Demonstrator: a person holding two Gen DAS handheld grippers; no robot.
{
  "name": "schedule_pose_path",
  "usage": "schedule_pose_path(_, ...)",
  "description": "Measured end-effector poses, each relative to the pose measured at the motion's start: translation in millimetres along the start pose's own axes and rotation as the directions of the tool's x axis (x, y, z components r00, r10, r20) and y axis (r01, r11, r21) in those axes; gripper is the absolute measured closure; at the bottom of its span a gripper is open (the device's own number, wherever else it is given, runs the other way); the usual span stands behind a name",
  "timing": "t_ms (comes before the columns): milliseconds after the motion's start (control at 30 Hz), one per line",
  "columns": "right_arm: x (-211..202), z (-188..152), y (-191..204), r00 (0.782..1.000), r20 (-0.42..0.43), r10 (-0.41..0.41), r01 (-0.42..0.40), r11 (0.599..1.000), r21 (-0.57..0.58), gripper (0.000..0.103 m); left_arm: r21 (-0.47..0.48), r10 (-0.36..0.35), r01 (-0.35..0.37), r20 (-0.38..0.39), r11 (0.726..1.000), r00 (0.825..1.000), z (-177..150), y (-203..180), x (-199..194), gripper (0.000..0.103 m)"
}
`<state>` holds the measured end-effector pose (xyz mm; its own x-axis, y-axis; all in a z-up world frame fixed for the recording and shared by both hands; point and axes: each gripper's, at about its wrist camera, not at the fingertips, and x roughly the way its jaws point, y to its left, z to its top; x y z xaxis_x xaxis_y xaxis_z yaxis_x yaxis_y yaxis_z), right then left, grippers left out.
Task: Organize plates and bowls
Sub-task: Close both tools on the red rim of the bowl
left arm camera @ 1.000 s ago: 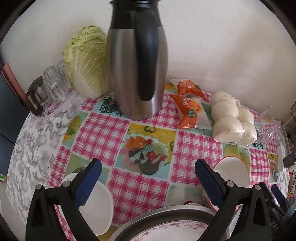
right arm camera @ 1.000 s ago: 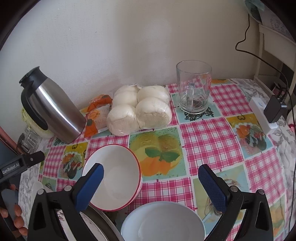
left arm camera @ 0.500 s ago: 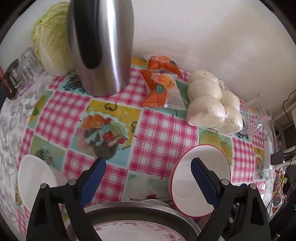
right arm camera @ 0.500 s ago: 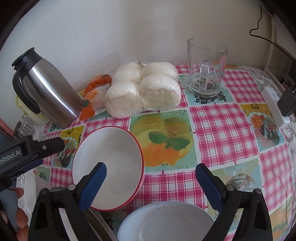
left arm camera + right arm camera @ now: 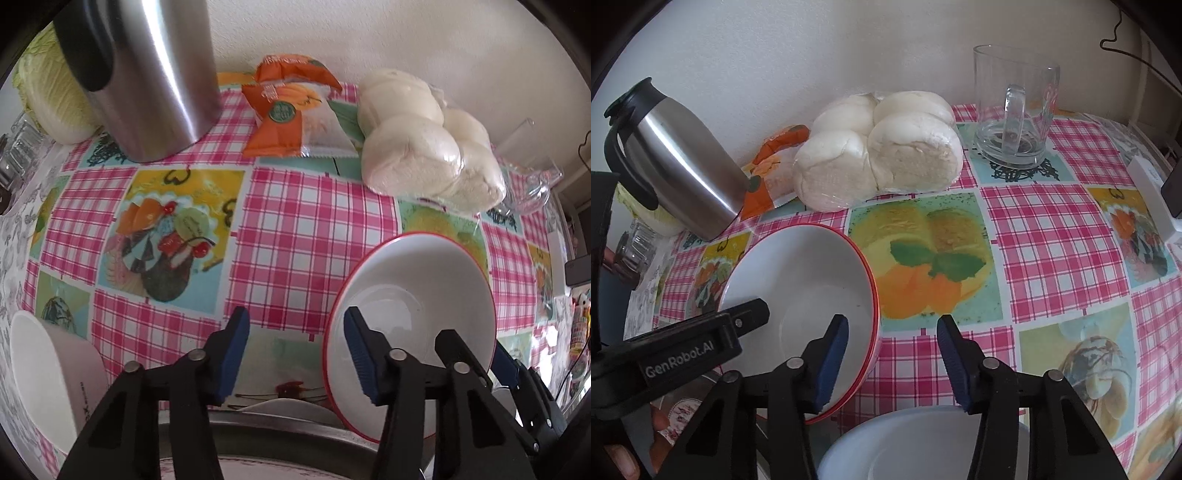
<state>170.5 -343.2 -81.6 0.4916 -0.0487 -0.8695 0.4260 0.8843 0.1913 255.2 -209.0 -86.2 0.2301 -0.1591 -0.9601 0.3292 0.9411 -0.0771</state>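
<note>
The red-rimmed bowl (image 5: 413, 295) is taken as the landmark: it sits tilted on the checked tablecloth (image 5: 314, 221), its near edge propped on the rim of a metal tray (image 5: 280, 424) that carries a patterned plate (image 5: 681, 410). The left gripper (image 5: 295, 354) is held over the bowl's left rim, its jaws closing; the rim appears to lie between them, with one blue pad inside the bowl, and no pressing contact can be made out. The right gripper (image 5: 892, 360) is closing astride the bowl's right rim, one pad inside and one outside, apparently not yet touching. A white plate (image 5: 916, 443) lies just in front of the bowl, a small white bowl (image 5: 44, 373) well to its left. Behind it are found the bagged buns (image 5: 879, 151), a steel jug (image 5: 679, 162) and a glass mug (image 5: 1012, 110).

The likeliest fault is judged to be a slip: glazed rims are slick, and a tilted bowl pinched unevenly from both sides could be twisted out, knocked against the tray or dropped onto the white plate. A pad landing on the lip could also tip the bowl further.
</note>
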Motion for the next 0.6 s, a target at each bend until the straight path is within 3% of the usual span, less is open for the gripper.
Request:
schedule_pose_path(233,4,0,4,1.000,0.020,-0.018,0.018,0.999,-0.027,0.059,-0.021,-0.036,0.036,-0.016,0.999,0.999,-3,-3,13,0.060)
schedule_pose_path(400,2,0,8,0.997,0.035,0.065,-0.064,0.998,-0.026,0.078,-0.017,-0.074,0.074,-0.007,0.997,0.997,-8,-5,16,0.083)
schedule_pose_path(467,0,-1,11,0.998,0.043,0.051,-0.050,0.998,-0.030,0.083,-0.008,-0.090,0.090,0.009,0.996,0.996,-10,-10,15,0.087)
schedule_pose_path(600,-1,-1,11,0.997,0.052,0.054,-0.053,0.998,-0.024,0.084,0.024,-0.078,0.078,0.035,0.997,0.996,-10,-20,7,0.089)
